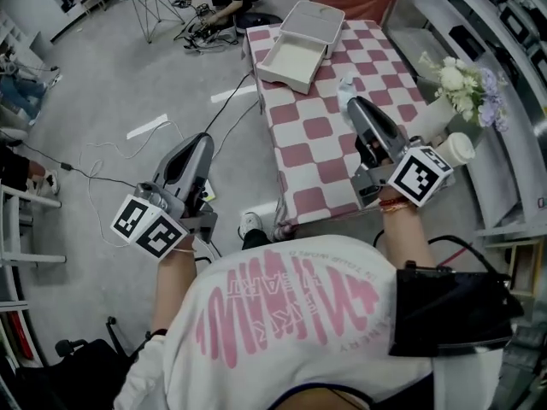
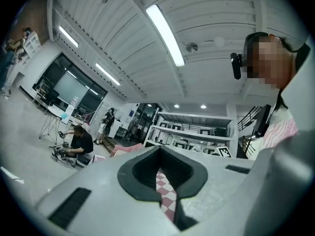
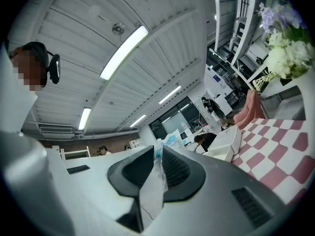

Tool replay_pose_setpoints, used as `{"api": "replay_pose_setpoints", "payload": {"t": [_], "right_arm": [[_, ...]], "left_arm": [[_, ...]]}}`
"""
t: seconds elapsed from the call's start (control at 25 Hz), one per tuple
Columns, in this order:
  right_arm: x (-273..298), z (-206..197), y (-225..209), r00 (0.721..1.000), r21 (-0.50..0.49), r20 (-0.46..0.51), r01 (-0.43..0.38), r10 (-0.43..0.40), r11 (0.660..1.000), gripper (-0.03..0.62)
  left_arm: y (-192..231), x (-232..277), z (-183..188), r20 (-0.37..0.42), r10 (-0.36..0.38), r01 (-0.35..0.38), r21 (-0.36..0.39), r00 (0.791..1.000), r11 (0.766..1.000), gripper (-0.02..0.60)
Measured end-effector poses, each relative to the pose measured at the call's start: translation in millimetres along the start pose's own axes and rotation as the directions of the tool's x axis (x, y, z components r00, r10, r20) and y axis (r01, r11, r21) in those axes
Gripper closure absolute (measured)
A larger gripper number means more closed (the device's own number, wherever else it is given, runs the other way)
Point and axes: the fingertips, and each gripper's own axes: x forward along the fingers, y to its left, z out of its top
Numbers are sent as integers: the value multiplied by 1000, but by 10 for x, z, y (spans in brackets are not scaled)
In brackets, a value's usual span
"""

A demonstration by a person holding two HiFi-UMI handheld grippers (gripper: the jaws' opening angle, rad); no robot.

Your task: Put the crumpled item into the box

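Item 1, crumpled item [image 3: 156, 178]: a thin white-and-blue wrapper, being pinched between the narrowly parted jaws of the right gripper [image 1: 352, 106] and so being kept clear of the checked table [image 1: 312, 128].

Item 2, box [image 1: 282, 79]: being left open at the table's far end, at 11 o'clock from the right gripper and well apart, seemingly for receiving the wrapper.

Item 3, left gripper [image 1: 202, 142]: being held off the table at 9 o'clock, jaws drawn together on nothing. It is judged unneeded for this carry.

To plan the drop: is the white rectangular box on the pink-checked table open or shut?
Open: the white rectangular box shows its bare inside in the head view, and its lid sits just beyond it.
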Motion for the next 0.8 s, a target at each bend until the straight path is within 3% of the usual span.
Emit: {"api": "replay_pose_setpoints", "payload": {"t": [0.36, 0.8], "right_arm": [[824, -81, -286, 992, 15, 26, 126, -127, 992, 539], [1507, -244, -885, 953, 48, 89, 286, -289, 957, 539]], "left_arm": [[1027, 548, 235, -94, -104, 99, -56, 990, 994, 575], [2267, 798, 205, -179, -118, 100, -108, 977, 989, 575]]}}
